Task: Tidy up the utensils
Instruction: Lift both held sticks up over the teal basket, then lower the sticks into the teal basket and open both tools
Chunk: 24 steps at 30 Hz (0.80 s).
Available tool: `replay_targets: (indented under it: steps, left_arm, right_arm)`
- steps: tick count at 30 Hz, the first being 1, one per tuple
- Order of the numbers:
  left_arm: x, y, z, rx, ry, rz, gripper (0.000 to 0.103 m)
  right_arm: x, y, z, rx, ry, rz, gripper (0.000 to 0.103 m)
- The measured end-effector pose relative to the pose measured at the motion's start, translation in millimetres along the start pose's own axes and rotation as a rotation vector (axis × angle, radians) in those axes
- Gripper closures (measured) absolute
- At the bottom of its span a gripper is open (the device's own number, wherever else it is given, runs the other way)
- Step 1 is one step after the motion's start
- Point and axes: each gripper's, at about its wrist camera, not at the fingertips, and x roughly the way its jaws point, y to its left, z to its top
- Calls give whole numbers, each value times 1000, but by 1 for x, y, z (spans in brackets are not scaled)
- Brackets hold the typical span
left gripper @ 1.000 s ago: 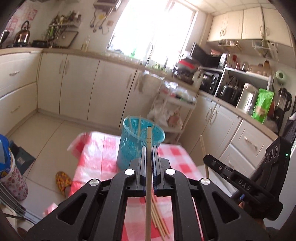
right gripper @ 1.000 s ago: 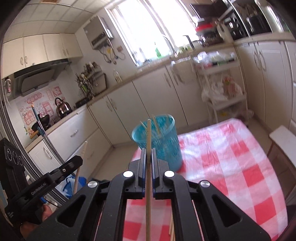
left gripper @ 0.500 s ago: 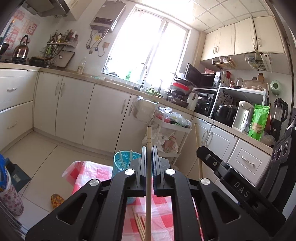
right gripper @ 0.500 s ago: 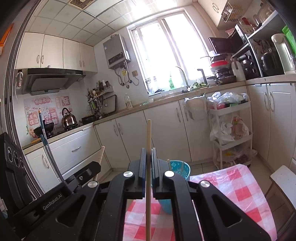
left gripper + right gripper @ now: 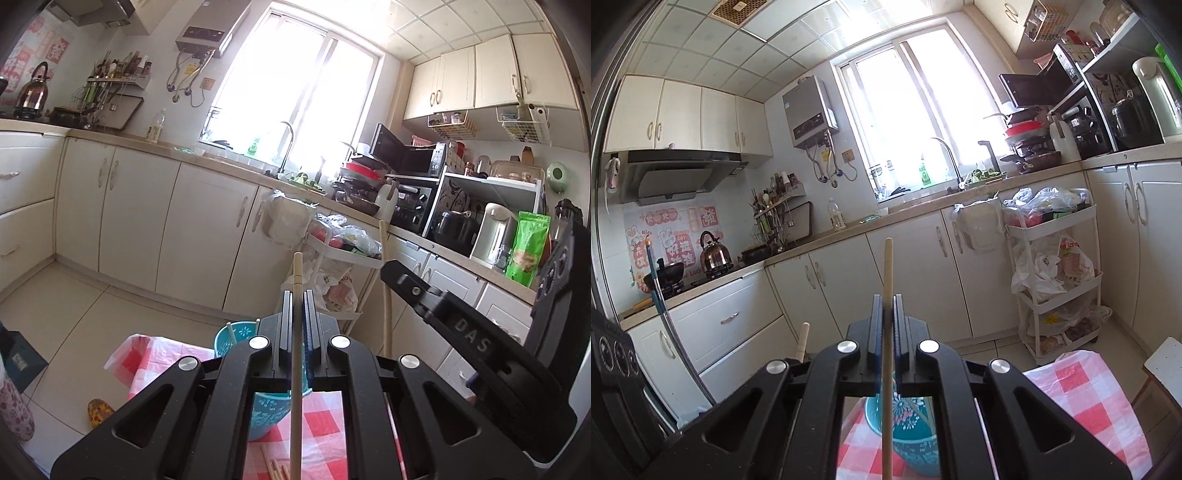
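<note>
L gripper [image 5: 296,299] & R gripper [image 5: 887,302] level, each clamping upright chopstick [image 5: 296,354].

both grippers raised and tilted up since 1 s ago, teal cup [image 5: 266,410] now low behind jaws, tablecloth [image 5: 1082,406] mostly out of frame

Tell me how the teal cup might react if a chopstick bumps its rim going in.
The teal cup looks like thin, light plastic, so it could slide on the glossy checked tablecloth. It is tall and holds only a few chopsticks, so a sideways knock may tip it. Lowering straight down seems safer.
</note>
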Motion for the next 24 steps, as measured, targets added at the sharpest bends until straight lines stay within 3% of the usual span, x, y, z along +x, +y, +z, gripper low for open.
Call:
replay_targets:
  steps: [9, 24]
  left_arm:
    - [43, 19, 18, -63, -54, -24, 98]
    - [128, 53, 10, -184, -72, -46, 98]
  right_arm:
    - [64, -25, 8, 96, 18, -30, 97]
    - [122, -53, -26, 129, 45, -95, 97]
